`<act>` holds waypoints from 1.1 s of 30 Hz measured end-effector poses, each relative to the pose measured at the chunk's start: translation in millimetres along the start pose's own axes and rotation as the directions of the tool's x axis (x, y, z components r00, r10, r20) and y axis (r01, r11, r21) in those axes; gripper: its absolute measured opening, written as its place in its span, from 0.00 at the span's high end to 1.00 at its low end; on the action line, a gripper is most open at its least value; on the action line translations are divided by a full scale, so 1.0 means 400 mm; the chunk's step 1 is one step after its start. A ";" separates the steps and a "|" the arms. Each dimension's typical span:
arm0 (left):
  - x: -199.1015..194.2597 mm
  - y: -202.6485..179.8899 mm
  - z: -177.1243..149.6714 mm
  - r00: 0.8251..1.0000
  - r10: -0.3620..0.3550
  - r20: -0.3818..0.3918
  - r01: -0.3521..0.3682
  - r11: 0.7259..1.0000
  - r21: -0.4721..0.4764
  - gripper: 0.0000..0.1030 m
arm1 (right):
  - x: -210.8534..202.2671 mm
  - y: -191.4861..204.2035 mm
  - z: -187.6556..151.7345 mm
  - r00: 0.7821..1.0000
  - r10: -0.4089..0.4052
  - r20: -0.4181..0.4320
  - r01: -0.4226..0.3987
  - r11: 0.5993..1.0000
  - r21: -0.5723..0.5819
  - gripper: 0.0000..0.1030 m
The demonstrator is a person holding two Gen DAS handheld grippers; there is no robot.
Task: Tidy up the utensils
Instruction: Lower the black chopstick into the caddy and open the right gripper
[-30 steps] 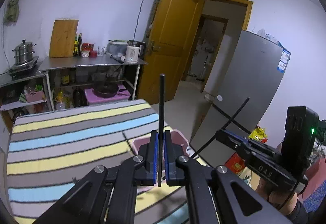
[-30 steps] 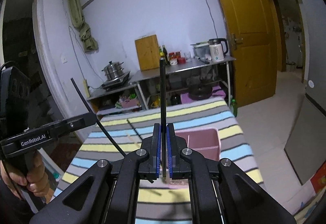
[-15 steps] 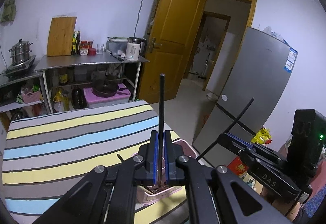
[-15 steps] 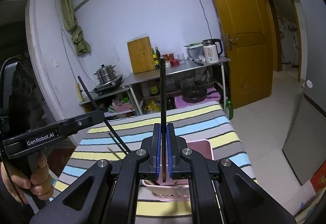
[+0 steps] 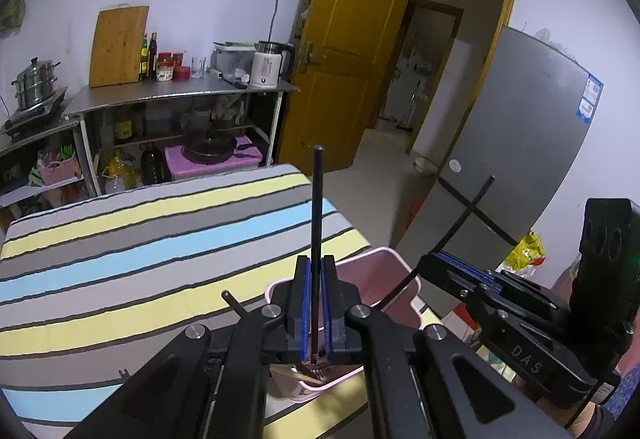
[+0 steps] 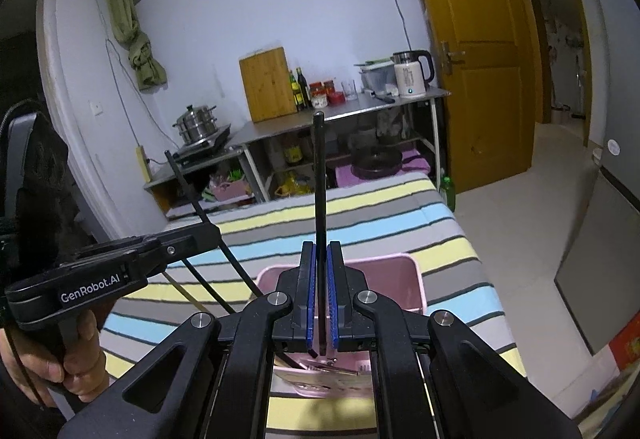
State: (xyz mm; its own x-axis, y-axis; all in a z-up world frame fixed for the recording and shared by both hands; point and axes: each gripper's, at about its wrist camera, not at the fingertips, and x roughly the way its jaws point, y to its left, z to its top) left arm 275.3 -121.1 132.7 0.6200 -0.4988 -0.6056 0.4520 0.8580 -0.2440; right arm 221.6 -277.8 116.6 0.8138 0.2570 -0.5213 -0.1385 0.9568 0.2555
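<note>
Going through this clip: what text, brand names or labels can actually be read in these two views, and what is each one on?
"GenRobot.AI": white lettering on the side of the left tool, seen in the right wrist view.
"DAS": on the body of the right tool, seen in the left wrist view.
Blue sticker on the fridge: print too small to read.
Kettle and jar labels: blurred, unreadable.

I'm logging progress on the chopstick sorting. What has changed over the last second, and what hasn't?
Both claws have moved in over the pink bin, which now sits close beneath them, utensils visible inside. The left claw stays shut on its black chopstick, and the right claw on its black chopstick; both sticks stand upright. Nothing was released. The striped cloth is unchanged.
</note>
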 end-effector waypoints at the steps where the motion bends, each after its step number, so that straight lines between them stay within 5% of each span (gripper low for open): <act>1: 0.006 0.001 -0.004 1.000 0.000 -0.007 0.000 1.000 0.000 0.95 | 0.008 -0.001 -0.005 1.000 -0.001 -0.009 0.001 1.000 -0.001 0.95; 14: 0.044 0.024 -0.028 0.999 0.013 -0.038 -0.014 1.000 -0.017 0.94 | 0.064 -0.032 -0.039 0.996 -0.009 -0.087 0.012 0.999 0.034 0.95; 17: 0.032 0.027 -0.026 1.000 0.018 -0.022 -0.019 1.000 -0.024 0.94 | 0.056 -0.034 -0.038 0.997 -0.018 -0.079 0.020 0.999 0.034 0.87; 33: -0.155 0.027 -0.042 0.995 0.033 0.098 -0.028 0.998 -0.055 0.94 | -0.064 -0.023 -0.035 1.000 -0.029 -0.010 0.029 0.999 0.046 0.77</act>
State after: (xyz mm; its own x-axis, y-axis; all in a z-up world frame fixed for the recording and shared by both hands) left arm 230.9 -78.9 154.8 0.6946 -0.4796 -0.5363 0.3988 0.8771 -0.2678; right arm 194.2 -291.5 116.2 0.8114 0.2308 -0.5369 -0.0886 0.9567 0.2773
